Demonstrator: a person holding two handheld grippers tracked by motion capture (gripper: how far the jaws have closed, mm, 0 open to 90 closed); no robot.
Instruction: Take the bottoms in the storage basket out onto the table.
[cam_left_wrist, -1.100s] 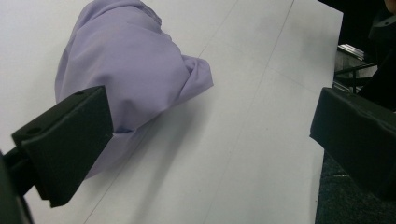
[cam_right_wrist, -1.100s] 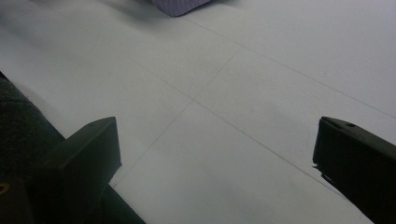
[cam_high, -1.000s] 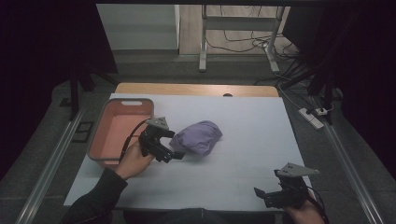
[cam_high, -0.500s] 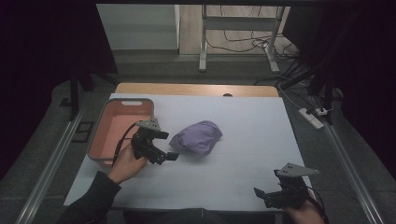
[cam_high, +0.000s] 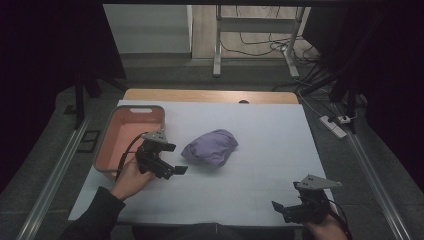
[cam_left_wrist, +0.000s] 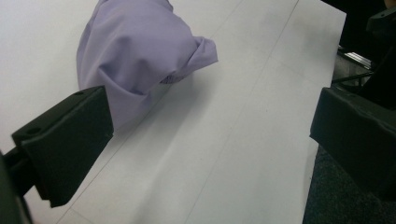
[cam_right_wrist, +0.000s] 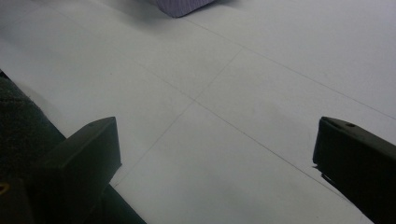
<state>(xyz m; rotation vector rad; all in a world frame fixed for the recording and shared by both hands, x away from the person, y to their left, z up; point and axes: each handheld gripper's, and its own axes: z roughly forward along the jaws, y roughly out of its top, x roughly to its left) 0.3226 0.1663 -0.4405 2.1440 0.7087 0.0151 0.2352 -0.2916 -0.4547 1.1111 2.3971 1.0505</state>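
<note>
At the far left of the surface (cam_high: 260, 130) sits a salmon-pink tub (cam_high: 114, 137), empty as far as the high view shows. Just to its right the left gripper (cam_high: 172, 159) hovers with its jaws spread wide and nothing between them — the purple cloth (cam_high: 210, 146) lies a short way off to its right, bunched into a rounded heap whose long axis runs roughly left to right across the surface. In the left gripper view the cloth (cam_left_wrist: 135, 51) sits just beyond one jaw, apart from it, with a twisted corner pointing away. The left gripper is much the nearer; a short reach to the right would likely meet the heap's near end. Well apart, at the near right corner, the right gripper (cam_high: 282, 209) rests low, jaws likewise gaping and empty. Around the white-covered surface the room is dim — grey floor, cables, a power strip (cam_high: 334, 126) at right.
</note>
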